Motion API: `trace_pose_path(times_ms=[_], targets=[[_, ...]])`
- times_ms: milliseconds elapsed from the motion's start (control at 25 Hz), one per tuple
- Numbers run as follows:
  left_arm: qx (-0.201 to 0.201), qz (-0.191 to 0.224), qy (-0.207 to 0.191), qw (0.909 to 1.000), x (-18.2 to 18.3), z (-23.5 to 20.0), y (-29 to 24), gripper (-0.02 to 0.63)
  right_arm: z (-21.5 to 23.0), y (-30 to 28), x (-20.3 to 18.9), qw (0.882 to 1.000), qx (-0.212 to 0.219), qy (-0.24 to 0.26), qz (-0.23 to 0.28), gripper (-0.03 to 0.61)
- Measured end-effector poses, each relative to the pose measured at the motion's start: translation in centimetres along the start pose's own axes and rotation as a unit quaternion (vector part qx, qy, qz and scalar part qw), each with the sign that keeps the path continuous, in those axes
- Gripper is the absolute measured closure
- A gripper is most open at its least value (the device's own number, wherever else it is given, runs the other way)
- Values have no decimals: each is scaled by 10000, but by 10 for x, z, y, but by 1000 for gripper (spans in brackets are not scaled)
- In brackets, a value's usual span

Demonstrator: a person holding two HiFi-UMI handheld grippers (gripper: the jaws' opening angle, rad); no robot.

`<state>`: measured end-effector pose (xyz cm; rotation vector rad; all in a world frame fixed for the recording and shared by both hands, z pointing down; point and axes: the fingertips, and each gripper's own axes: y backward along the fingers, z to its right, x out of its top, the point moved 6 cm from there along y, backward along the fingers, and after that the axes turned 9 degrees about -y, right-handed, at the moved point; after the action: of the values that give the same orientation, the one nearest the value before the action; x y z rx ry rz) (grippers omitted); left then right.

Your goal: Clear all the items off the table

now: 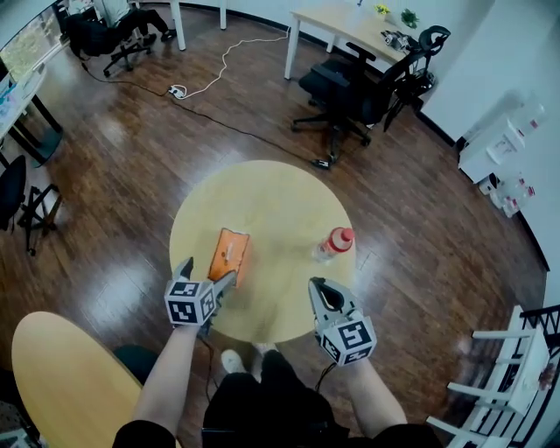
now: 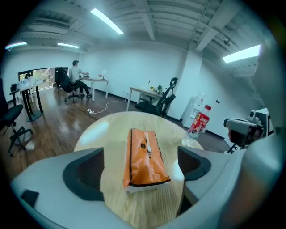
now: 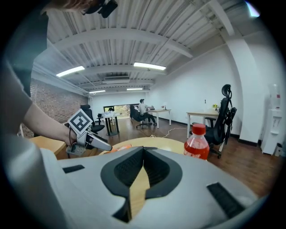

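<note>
An orange tissue pack [image 1: 229,254] lies flat on the round wooden table [image 1: 280,192], left of centre. A red drink bottle [image 1: 335,242] with a red cap stands upright to the right of the pack. My left gripper [image 1: 208,272] is at the table's near edge, open wide. In the left gripper view the near end of the pack [image 2: 144,156] lies in the gap between the jaws of that gripper [image 2: 139,171], and neither pad touches it. My right gripper [image 1: 322,293] is shut and empty, just short of the bottle [image 3: 196,144], which stands ahead and to the right of it [image 3: 143,154].
Black office chairs [image 1: 350,92] and a light desk [image 1: 350,26] stand beyond the table, with a white cable [image 1: 219,70] on the wood floor. A second round table [image 1: 61,376] is at my near left. White chairs [image 1: 512,376] stand at the lower right. A person [image 2: 76,76] sits at a far desk.
</note>
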<state>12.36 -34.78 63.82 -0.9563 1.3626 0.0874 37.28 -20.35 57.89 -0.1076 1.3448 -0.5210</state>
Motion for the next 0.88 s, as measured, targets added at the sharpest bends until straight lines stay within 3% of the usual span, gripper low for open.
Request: trace_pose_path(times_ms=[120, 280, 320, 440, 560, 680, 880], targets=[[276, 728, -12, 9970, 40, -15, 40, 246, -13, 0, 23, 9995, 155, 219, 163, 574], [778, 1613, -179, 9837, 82, -37, 101, 483, -42, -5, 62, 9949, 331, 813, 501, 574], [843, 1775, -146, 9804, 88, -41, 115, 514, -51, -7, 73, 9932, 394, 887, 640, 574], [833, 2249, 61, 9708, 102, -47, 147, 571, -73, -10, 96, 9877, 468, 1075, 1039, 574], [853, 2846, 98, 9548, 114, -41, 174, 603, -88, -18, 113, 9830, 268, 1223, 1342, 574], [826, 3236, 60, 9426, 126, -29, 198, 603, -97, -23, 129, 9807, 142, 1013, 1669, 574], [827, 3560, 147, 9307, 139, -30, 217, 603, -114, -28, 149, 9782, 360, 603, 1957, 574]])
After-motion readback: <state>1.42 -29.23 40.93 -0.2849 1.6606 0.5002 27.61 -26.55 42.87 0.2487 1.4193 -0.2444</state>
